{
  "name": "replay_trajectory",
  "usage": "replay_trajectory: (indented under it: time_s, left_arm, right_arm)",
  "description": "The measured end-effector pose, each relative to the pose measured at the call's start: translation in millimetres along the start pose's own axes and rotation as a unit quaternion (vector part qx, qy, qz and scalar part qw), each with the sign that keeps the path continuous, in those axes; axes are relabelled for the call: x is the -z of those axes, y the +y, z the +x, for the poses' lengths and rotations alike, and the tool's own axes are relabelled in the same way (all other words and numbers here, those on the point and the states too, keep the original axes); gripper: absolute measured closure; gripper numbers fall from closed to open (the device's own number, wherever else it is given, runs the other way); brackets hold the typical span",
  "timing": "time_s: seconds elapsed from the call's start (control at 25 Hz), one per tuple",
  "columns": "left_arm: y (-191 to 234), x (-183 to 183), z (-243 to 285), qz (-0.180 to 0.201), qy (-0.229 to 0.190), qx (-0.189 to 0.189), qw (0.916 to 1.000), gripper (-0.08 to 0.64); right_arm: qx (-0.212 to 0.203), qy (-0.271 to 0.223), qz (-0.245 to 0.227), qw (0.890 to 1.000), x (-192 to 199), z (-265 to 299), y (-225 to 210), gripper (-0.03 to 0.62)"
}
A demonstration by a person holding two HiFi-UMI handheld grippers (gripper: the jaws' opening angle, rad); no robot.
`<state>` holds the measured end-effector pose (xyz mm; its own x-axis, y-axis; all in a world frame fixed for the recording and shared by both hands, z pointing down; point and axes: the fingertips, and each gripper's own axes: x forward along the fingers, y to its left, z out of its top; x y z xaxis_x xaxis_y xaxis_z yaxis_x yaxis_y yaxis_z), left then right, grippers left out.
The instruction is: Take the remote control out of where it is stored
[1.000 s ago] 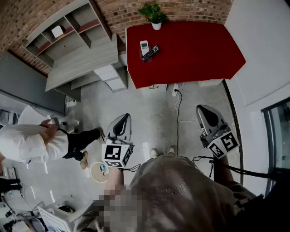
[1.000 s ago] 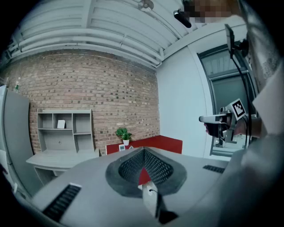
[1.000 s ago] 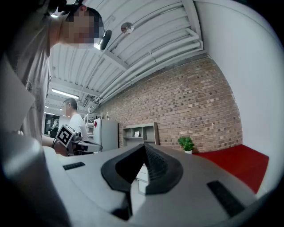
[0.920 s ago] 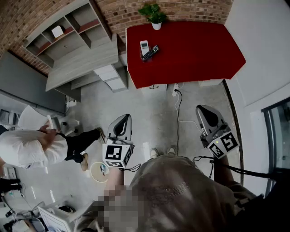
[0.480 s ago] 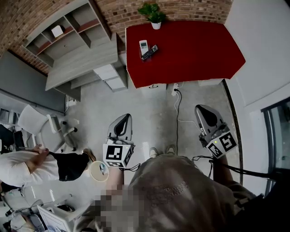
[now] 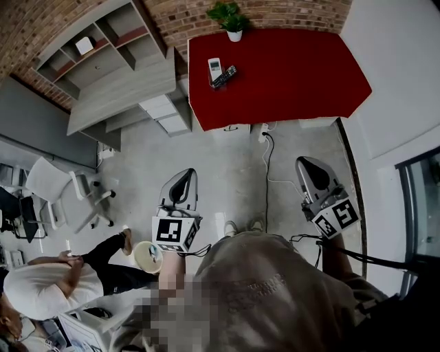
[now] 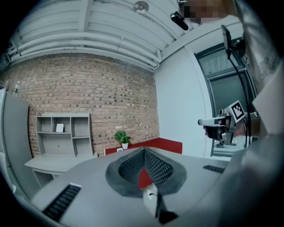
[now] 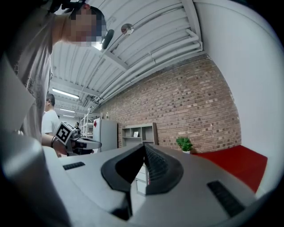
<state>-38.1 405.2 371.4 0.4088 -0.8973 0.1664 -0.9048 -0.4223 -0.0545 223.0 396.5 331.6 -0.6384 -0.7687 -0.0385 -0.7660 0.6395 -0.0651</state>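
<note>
The left tool (image 6: 184, 173) and the right tool (image 6: 307, 163) were held low in front of the person, each with its jaws pressed together on nothing, so by the look of it no step of the task was done. A bystander in a white shirt (image 6: 38, 292), earlier at the white chair (image 6: 58, 189), had walked nearer; the tools had kept their place. Well beyond, the black remote control (image 6: 225, 77) lay near the red table's (image 6: 295, 75) far left corner, just beside a white remote (image 6: 215, 68), not yet reached.

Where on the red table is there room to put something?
The red table is mostly bare, from the black remote across to the white wall. Its far left corner is crowded: white remote, black remote, potted plant.
</note>
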Motion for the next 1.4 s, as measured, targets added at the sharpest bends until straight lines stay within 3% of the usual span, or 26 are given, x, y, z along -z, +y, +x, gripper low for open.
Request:
replay_trajectory:
  time_s: [0.2, 1.4]
  left_arm:
    - [-8.6, -9.8, 3.4, 0.01, -0.024, 0.004, 0.9997, 0.551]
    - [-45.4, -14.4, 34.7, 0.024, 0.0, -0.03, 0.9993, 0.551]
  right_arm:
    - [0.01, -0.003, -0.003, 1.0, 1.0, -4.8, -11.7, 0.58]
    - [-0.012, -0.009, -0.033, 0.999, 13.5, -25.9, -62.0, 0.58]
